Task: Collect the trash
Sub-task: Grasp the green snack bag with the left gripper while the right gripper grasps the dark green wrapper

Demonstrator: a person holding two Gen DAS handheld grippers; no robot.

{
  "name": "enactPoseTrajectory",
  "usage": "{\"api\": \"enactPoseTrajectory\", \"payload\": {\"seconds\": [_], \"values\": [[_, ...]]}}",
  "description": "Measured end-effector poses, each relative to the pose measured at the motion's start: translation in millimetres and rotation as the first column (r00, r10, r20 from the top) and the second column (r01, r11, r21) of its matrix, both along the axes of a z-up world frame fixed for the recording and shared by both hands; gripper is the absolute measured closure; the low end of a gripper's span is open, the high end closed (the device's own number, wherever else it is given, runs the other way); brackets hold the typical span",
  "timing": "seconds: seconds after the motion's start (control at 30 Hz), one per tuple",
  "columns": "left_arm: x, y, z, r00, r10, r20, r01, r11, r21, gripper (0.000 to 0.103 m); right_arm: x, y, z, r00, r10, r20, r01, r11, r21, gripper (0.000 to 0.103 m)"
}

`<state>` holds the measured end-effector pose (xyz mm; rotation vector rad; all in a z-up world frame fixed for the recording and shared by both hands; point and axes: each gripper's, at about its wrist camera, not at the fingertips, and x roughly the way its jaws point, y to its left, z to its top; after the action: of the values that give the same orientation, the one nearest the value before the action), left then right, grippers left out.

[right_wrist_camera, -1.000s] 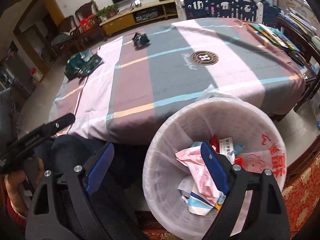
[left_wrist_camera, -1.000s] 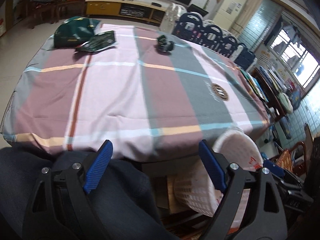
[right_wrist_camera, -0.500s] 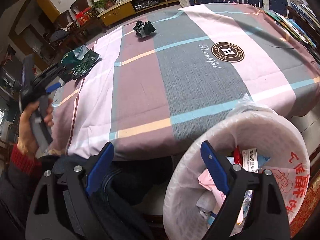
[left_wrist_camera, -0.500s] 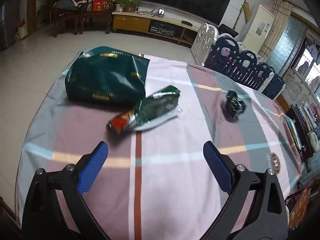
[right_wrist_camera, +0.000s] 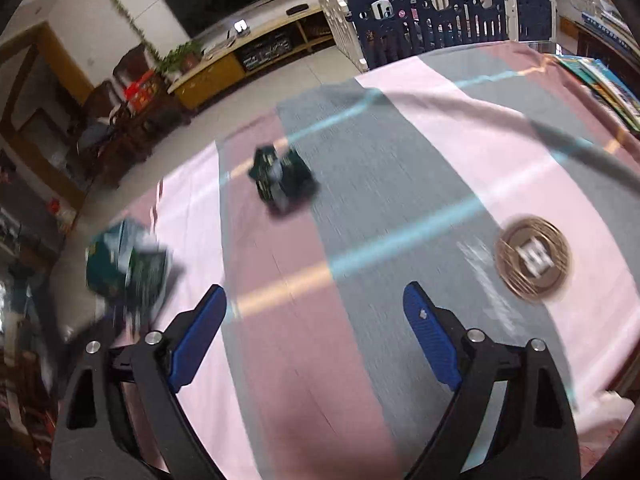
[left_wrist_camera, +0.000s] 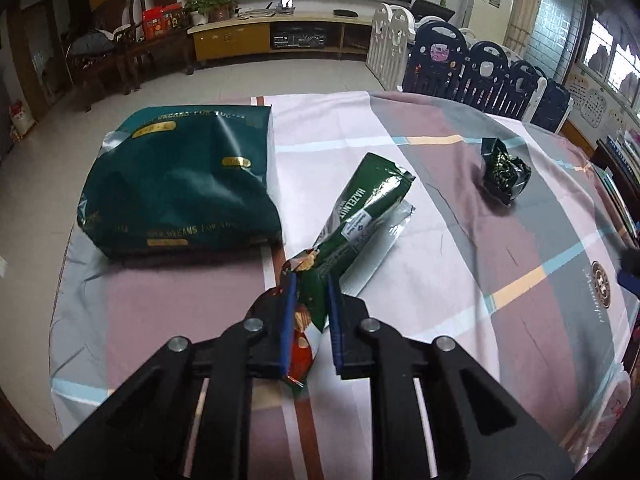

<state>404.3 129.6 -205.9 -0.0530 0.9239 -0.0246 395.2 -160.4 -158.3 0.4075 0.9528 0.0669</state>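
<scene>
The left gripper has just been closing and grasps the green snack wrapper; a dark green bag lies at ten o'clock near the tabletop edge. The right gripper hangs released over bare cloth, with a crumpled wrapper at twelve o'clock.

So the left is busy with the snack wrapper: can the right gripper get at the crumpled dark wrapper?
Probably yes. The right gripper has its jaws open and empty, and the crumpled dark wrapper lies ahead of it on bare tablecloth, nothing between them. It is not there yet.
</scene>
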Motion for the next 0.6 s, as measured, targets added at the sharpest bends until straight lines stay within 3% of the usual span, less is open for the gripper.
{"api": "enactPoseTrajectory", "payload": {"seconds": [0.07, 0.13, 0.3, 0.4, 0.43, 0.5, 0.6], "values": [[-15.7, 4.0, 8.7, 1.000, 0.027, 0.003, -0.027, 0.996, -0.080, 0.087, 37.6, 21.3, -2.1, 0.999, 0.031, 0.038, -0.028, 0.998, -0.064, 0.014], [-28.9, 3.2, 17.9, 0.999, 0.040, 0.035, -0.036, 0.993, -0.110, 0.087, 69.9, 42.0, -6.6, 0.996, 0.074, 0.045, -0.064, 0.979, -0.195, 0.014], [-46.5, 7.2, 37.8, 0.988, 0.076, 0.133, -0.073, 0.997, -0.027, 0.087, 119.1, 81.6, -33.2, 0.990, 0.141, -0.001, -0.125, 0.871, -0.475, 0.014], [-44.8, 14.6, 38.9, 0.987, 0.094, 0.130, -0.091, 0.995, -0.032, 0.087, 130.6, 88.2, -50.0, 0.984, 0.172, -0.049, -0.174, 0.851, -0.495, 0.014], [-45.1, 16.9, 39.2, 0.987, 0.099, 0.124, -0.095, 0.995, -0.040, 0.087, 129.5, 87.2, -52.3, 0.983, 0.175, -0.054, -0.179, 0.855, -0.487, 0.020], [-45.1, 19.0, 39.5, 0.987, 0.105, 0.122, -0.101, 0.994, -0.039, 0.087, 128.8, 87.0, -57.9, 0.981, 0.180, -0.072, -0.192, 0.861, -0.472, 0.045], [-48.5, 21.3, 42.0, 0.985, 0.110, 0.132, -0.104, 0.993, -0.050, 0.087, 119.6, 85.6, -58.1, 0.979, 0.196, -0.059, -0.201, 0.868, -0.455, 0.052]]}}
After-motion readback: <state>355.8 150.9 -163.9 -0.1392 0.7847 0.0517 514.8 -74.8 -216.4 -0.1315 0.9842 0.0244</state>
